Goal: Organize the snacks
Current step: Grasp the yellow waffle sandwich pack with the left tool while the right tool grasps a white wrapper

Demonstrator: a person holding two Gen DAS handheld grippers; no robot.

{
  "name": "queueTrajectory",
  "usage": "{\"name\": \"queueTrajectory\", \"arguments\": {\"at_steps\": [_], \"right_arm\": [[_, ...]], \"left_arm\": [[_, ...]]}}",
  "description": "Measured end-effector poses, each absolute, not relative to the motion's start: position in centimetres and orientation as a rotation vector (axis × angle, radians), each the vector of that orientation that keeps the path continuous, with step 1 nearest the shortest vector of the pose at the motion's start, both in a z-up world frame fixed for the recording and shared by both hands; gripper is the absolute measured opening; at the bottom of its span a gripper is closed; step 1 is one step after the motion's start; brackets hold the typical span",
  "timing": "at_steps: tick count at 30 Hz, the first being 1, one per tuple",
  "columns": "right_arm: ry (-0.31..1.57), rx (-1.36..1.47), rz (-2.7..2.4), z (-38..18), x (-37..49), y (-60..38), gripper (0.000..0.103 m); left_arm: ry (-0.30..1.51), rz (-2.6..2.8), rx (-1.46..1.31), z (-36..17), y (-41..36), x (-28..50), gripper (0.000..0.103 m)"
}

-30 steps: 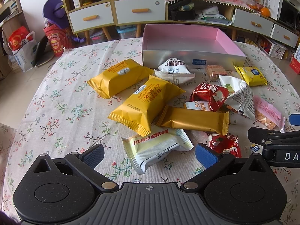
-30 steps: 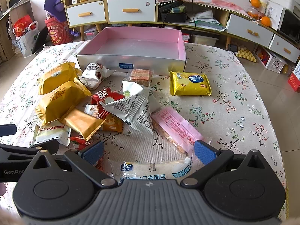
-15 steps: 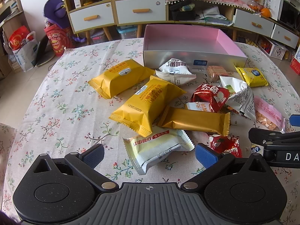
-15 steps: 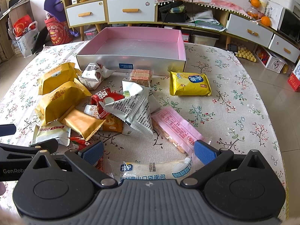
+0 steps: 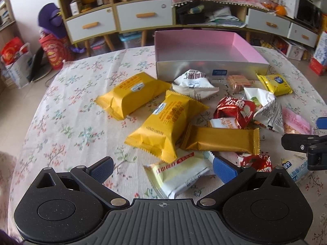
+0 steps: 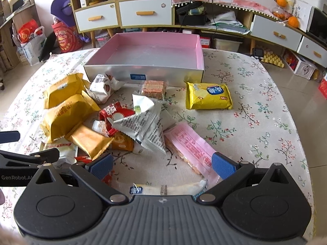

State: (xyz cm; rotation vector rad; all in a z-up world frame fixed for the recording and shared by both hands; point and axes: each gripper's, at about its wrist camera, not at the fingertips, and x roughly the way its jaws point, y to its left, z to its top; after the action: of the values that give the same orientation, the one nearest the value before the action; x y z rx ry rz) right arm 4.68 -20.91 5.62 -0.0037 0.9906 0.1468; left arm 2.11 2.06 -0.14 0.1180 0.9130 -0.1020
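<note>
Several snack packs lie on the flowered tablecloth in front of an open pink-lined silver box (image 5: 206,47) (image 6: 151,53), which holds nothing. My left gripper (image 5: 162,168) is open just above a white and cream pack (image 5: 179,175), with two yellow packs (image 5: 167,122) (image 5: 130,94) and a gold bar (image 5: 220,138) beyond. My right gripper (image 6: 161,166) is open over a clear bread pack (image 6: 169,188), close to a pink wafer pack (image 6: 190,147) and a silver triangular bag (image 6: 145,124). A yellow cracker pack (image 6: 208,98) lies apart at the right.
The round table's edge curves away on both sides. Behind it stand white drawer cabinets (image 6: 145,12), shelves, red bags (image 5: 55,53) on the floor and oranges (image 6: 290,18). Each gripper's black arm shows at the side of the other's view (image 5: 302,143) (image 6: 26,159).
Both grippers have moved forward and a little lower toward the snack pile. Both stay open, and no snack has shifted.
</note>
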Motion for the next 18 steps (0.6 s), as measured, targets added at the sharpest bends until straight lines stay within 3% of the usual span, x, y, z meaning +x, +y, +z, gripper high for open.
{"name": "queueTrajectory", "arguments": {"at_steps": [7, 18], "right_arm": [[1.022, 0.081, 0.221, 5.3, 6.3, -21.7, 0.1], [1.029, 0.263, 0.287, 4.9, 9.0, -22.9, 0.075]], "left_arm": [[0.883, -0.175, 0.069, 0.2, 3.3, 4.0, 0.101], [0.842, -0.275, 0.04, -0.7, 3.3, 6.3, 0.089]]}}
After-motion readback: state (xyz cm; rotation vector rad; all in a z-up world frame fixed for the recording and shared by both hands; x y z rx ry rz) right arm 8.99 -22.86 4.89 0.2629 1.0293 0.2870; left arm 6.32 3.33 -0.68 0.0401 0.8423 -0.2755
